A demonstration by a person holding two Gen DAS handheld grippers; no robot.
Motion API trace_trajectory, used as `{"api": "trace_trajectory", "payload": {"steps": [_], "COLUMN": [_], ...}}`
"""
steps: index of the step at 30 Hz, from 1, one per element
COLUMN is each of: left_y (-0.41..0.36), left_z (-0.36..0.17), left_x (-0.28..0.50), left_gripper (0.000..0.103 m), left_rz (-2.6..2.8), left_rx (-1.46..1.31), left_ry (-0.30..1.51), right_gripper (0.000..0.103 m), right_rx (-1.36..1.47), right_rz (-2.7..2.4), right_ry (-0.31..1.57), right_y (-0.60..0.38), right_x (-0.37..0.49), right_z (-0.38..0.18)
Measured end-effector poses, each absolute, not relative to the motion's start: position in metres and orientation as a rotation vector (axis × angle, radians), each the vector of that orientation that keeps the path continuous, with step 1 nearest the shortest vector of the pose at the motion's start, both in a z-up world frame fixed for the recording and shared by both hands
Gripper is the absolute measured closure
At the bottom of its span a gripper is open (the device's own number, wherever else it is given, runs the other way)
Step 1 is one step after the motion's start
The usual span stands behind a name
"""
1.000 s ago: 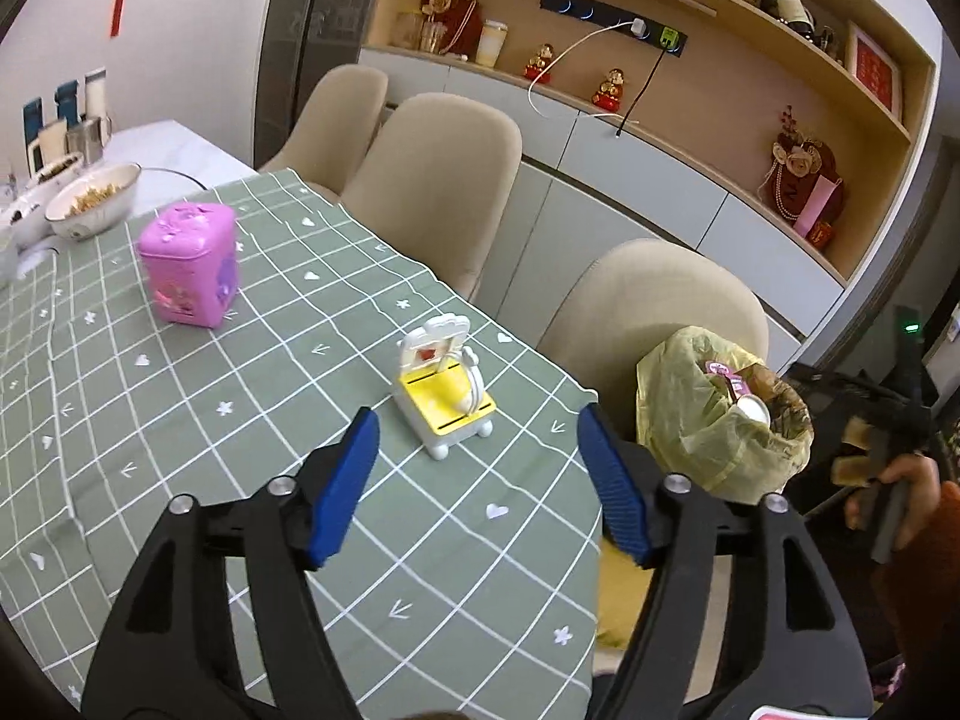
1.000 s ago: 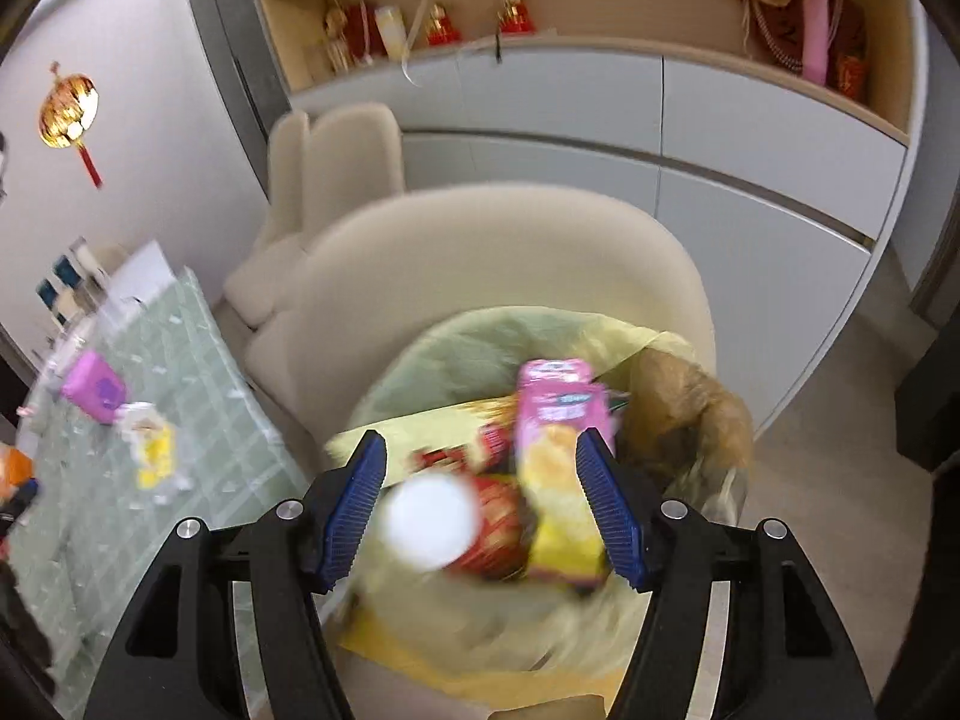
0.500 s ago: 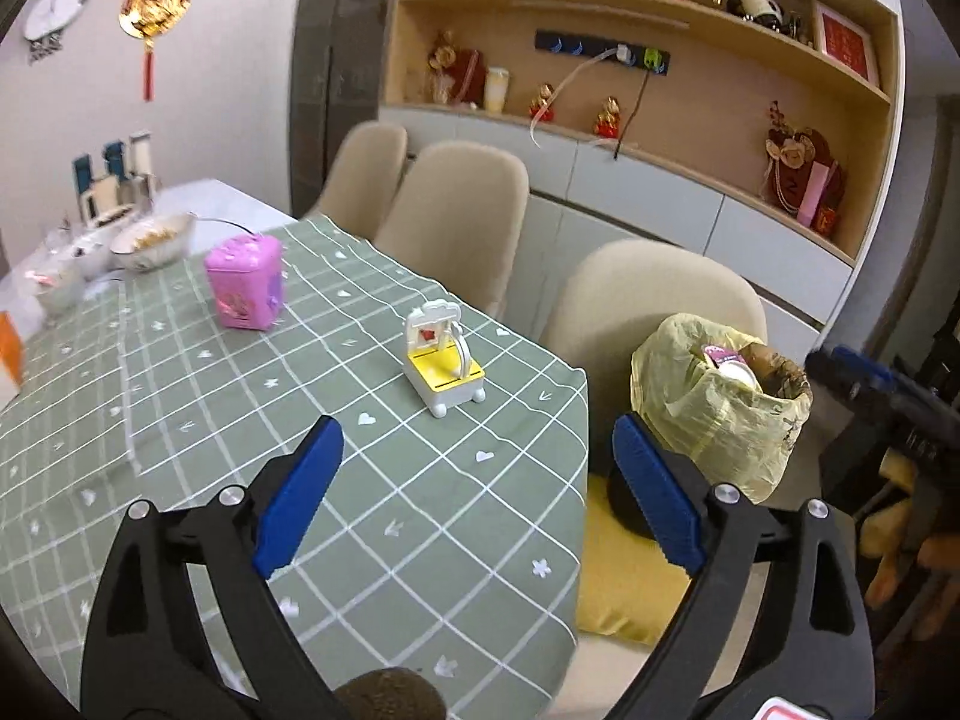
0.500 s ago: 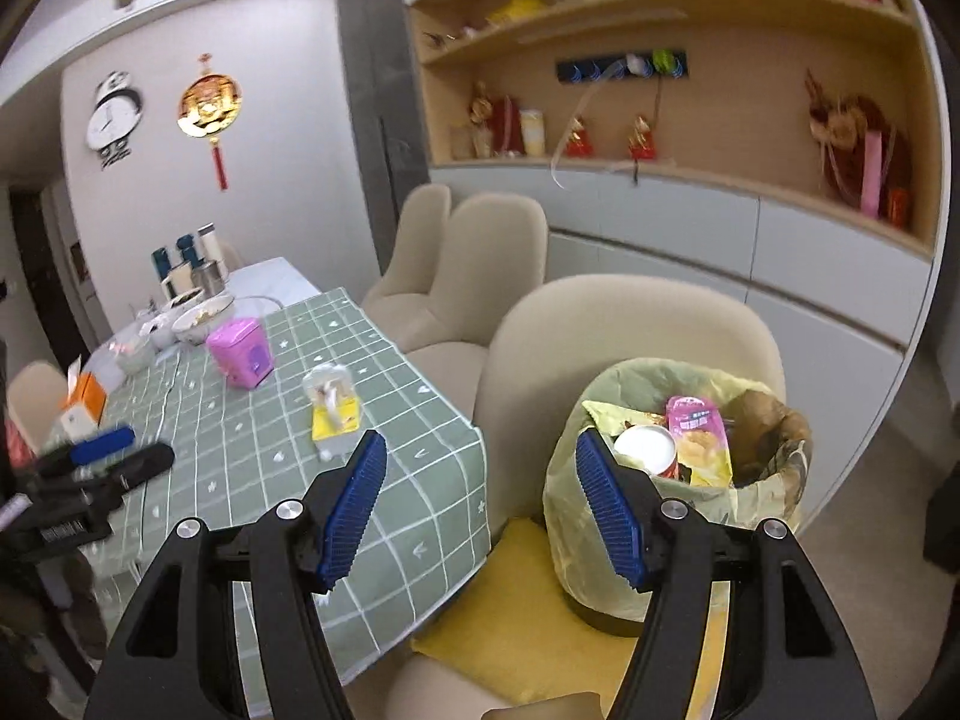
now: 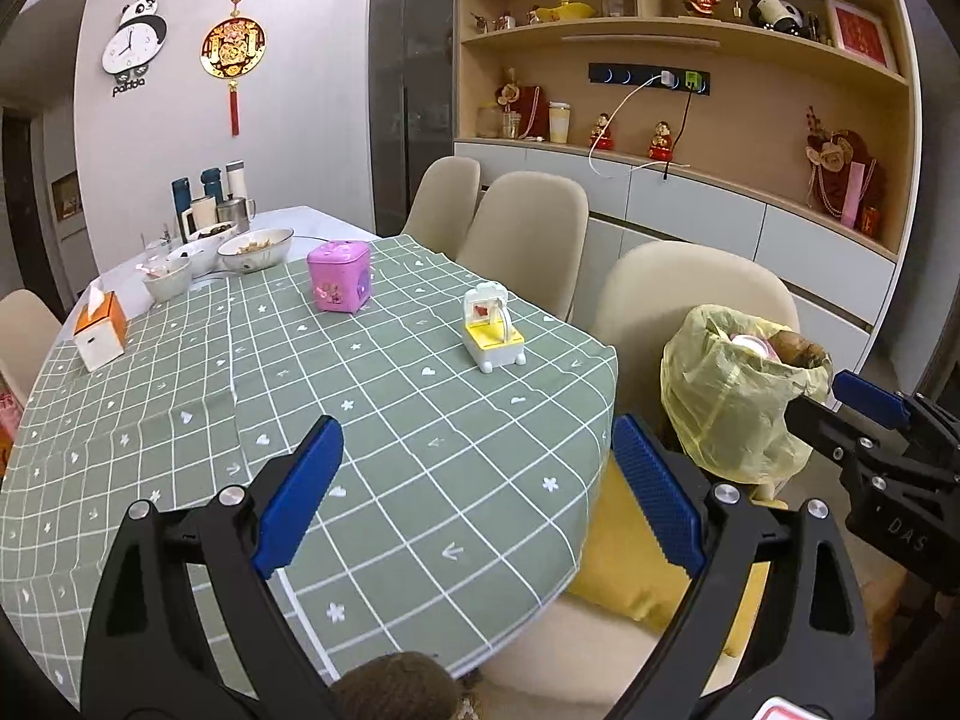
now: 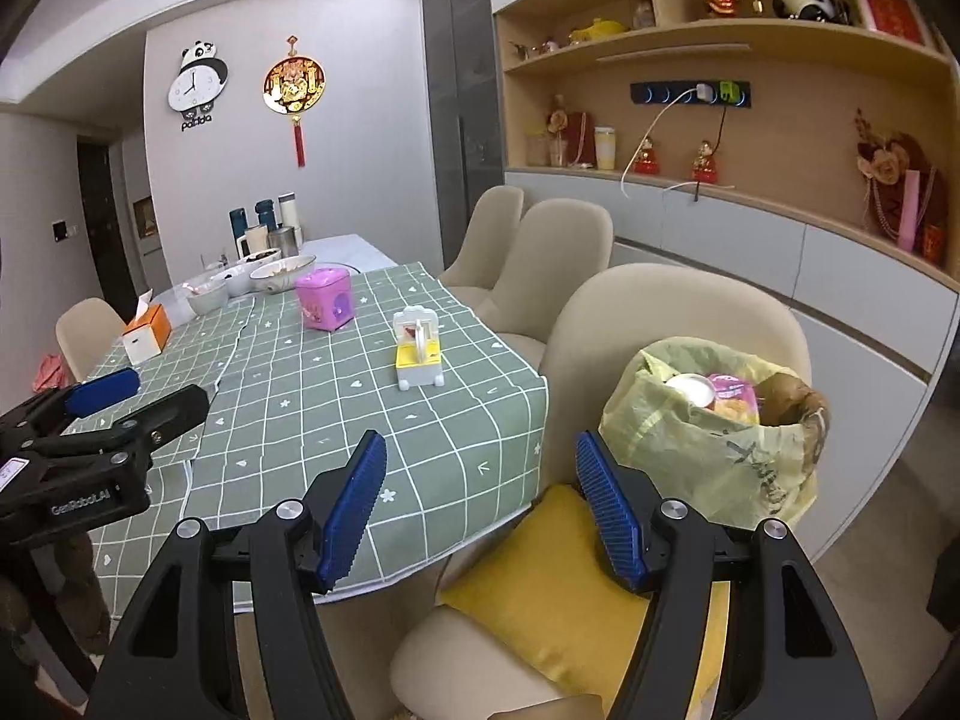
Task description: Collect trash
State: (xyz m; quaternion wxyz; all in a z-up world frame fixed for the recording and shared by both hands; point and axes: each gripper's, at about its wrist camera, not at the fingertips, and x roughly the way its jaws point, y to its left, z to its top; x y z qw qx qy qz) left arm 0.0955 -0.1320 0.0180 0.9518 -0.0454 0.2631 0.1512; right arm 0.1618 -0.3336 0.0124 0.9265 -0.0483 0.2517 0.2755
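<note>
A yellow trash bag (image 6: 714,438) full of wrappers and a white cup lid stands on a beige chair (image 6: 678,324) beside the table; it also shows in the left wrist view as the trash bag (image 5: 729,402). My left gripper (image 5: 477,489) is open and empty, back from the near edge of the green checked tablecloth (image 5: 300,396). My right gripper (image 6: 480,507) is open and empty too, over the table corner and the chair's yellow cushion (image 6: 564,600). Each gripper appears at the edge of the other's view.
On the cloth stand a pink box (image 5: 338,276), a yellow and white toy (image 5: 492,330) and an orange tissue box (image 5: 99,327). Bowls (image 5: 255,249) and flasks crowd the far end. More beige chairs (image 5: 528,240) line the right side, before a cabinet wall (image 5: 750,228).
Both grippers have drawn back from the table and the bag, so the whole room now shows. The left jaws have spread wider. The right view has swung from above the bag toward the table.
</note>
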Motion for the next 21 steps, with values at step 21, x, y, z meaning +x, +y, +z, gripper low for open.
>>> {"api": "trace_trajectory", "payload": {"steps": [21], "left_y": [-0.168], "left_z": [0.021], "left_x": [0.093], "left_gripper": [0.016], "left_rz": [0.300], "left_rx": [-0.091], "left_ry": [0.541], "right_gripper": [0.041], "right_rx": [-0.074], "right_rz": [0.550], "right_ry": [0.538], "right_y": [-0.367], "right_x": [0.153], "right_z": [0.010]}}
